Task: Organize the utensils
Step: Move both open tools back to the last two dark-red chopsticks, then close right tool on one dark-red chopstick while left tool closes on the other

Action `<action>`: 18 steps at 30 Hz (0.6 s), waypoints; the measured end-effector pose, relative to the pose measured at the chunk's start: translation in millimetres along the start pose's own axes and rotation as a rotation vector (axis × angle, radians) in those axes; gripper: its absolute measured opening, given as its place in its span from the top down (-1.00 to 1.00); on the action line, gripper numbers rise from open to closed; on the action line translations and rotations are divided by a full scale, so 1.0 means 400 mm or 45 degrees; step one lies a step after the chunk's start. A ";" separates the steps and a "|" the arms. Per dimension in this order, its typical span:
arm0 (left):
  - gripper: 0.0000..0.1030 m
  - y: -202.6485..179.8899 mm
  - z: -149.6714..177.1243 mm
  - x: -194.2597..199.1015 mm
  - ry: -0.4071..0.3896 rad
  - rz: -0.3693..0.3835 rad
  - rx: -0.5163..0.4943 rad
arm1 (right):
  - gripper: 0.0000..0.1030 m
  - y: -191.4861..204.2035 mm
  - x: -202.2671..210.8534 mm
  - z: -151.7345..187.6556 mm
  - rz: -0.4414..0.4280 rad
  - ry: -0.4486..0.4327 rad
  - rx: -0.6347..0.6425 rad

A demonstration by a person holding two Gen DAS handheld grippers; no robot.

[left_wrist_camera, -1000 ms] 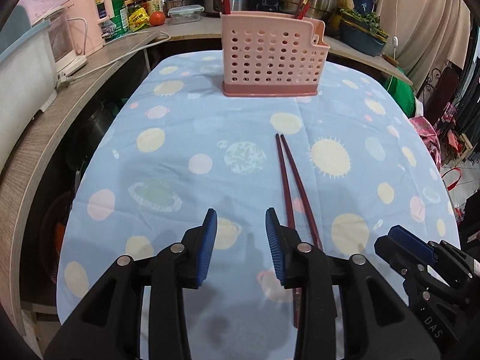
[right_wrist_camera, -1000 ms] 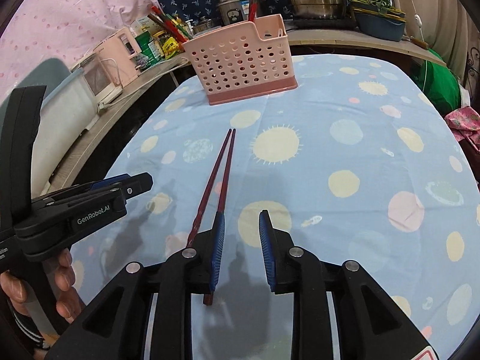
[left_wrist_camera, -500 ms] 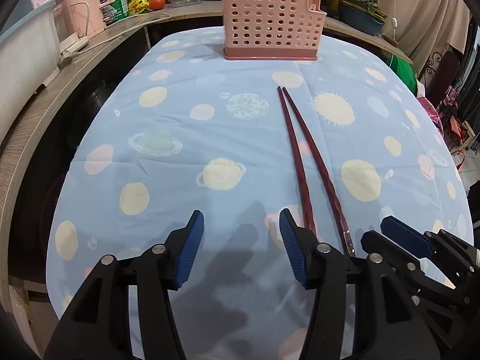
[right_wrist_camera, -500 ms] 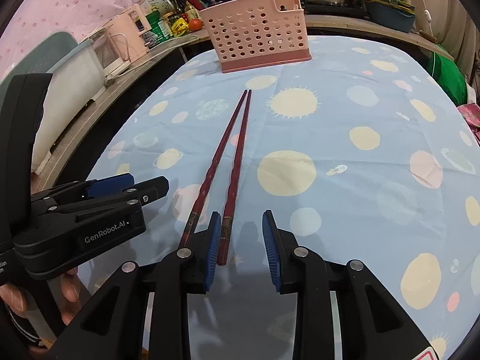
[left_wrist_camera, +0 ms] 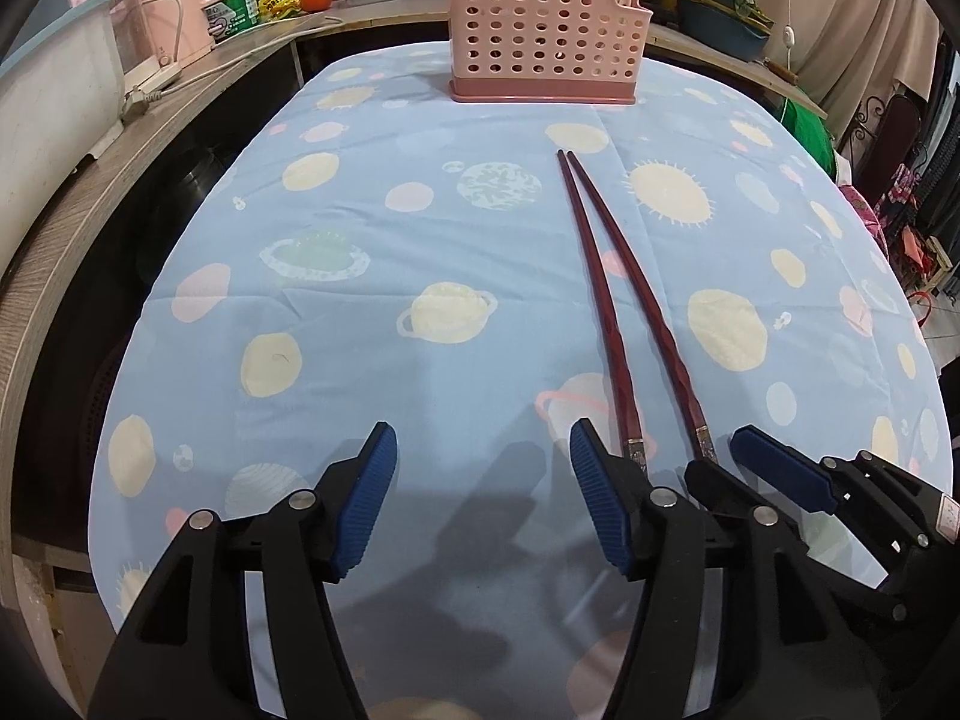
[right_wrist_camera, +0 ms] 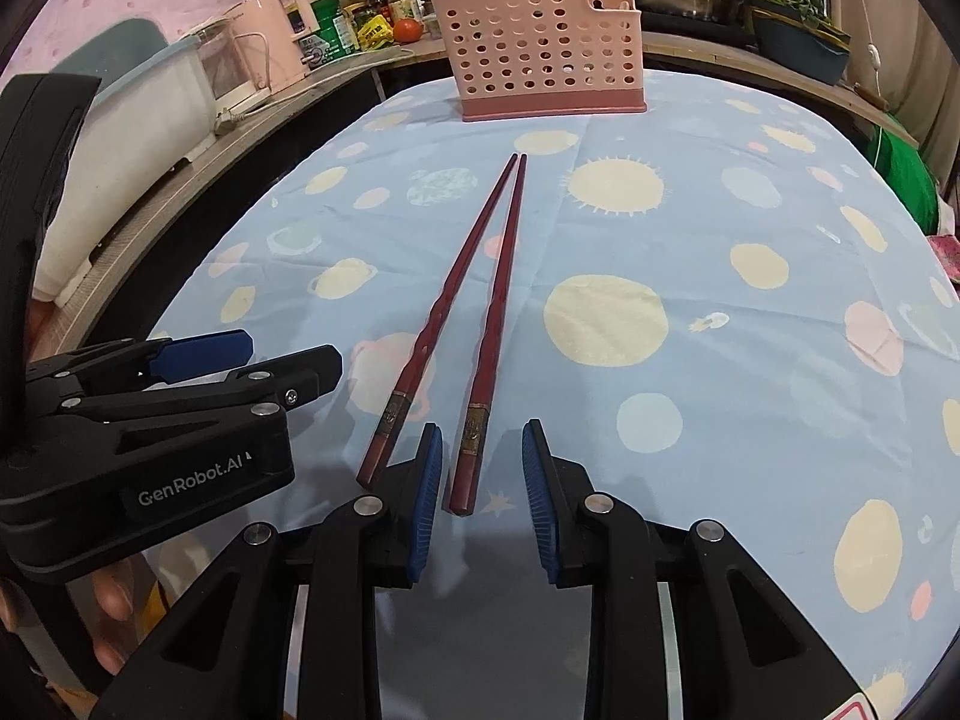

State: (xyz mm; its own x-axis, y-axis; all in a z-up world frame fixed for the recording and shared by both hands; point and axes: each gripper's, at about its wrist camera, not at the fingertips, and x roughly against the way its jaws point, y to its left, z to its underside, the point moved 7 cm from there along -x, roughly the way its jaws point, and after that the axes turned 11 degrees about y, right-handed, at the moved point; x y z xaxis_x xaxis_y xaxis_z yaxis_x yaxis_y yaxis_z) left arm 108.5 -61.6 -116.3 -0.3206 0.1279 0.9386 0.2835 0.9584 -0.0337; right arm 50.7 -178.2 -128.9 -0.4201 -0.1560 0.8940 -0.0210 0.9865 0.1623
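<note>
Chopstick end lies between right hand-held gripper pads (open, closing, not yet gripping).

Low wrist views, shared tablecloth ahead

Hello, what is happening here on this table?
A person holds a claw in each hand over a table with a blue planet-print cloth. Two dark red chopsticks lie on it, tips pointing toward a pink perforated utensil basket. The right claw has one chopstick's butt end between its jaws, which have just been closing, not yet pressing. The left claw, just opened wider, holds nothing.
</note>
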 end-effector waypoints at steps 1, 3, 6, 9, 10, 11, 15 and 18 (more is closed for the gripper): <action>-0.11 -0.002 0.000 0.000 0.001 0.002 -0.001 | 0.59 -0.002 0.000 0.001 0.005 -0.002 0.003; -0.11 -0.008 0.001 0.002 -0.001 0.009 -0.005 | 0.70 -0.010 0.000 0.000 0.010 -0.003 -0.004; -0.13 -0.017 0.002 0.005 -0.002 0.017 -0.013 | 0.86 -0.031 0.002 0.002 -0.003 -0.002 -0.033; -0.15 -0.029 0.004 0.009 -0.002 0.027 -0.021 | 0.87 -0.050 0.007 0.007 -0.005 -0.009 -0.058; -0.16 -0.034 0.005 0.010 -0.002 0.030 -0.025 | 0.87 -0.055 0.009 0.008 -0.004 -0.010 -0.065; -0.16 -0.039 0.005 0.012 -0.003 0.035 -0.029 | 0.87 -0.062 0.011 0.009 0.000 -0.011 -0.074; -0.22 -0.064 0.007 0.014 -0.006 0.047 -0.050 | 0.87 -0.091 0.017 0.013 0.006 -0.019 -0.111; -0.22 -0.080 0.010 0.008 0.003 0.054 -0.066 | 0.87 -0.109 0.022 0.015 0.002 -0.021 -0.136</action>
State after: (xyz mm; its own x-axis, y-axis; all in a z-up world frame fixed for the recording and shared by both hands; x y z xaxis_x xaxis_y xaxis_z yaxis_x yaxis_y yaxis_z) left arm 94.9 -90.6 -113.4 -0.3053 0.1672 0.9375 0.3430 0.9377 -0.0555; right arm 42.4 -222.2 -130.6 -0.4348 -0.1525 0.8875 0.0760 0.9758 0.2049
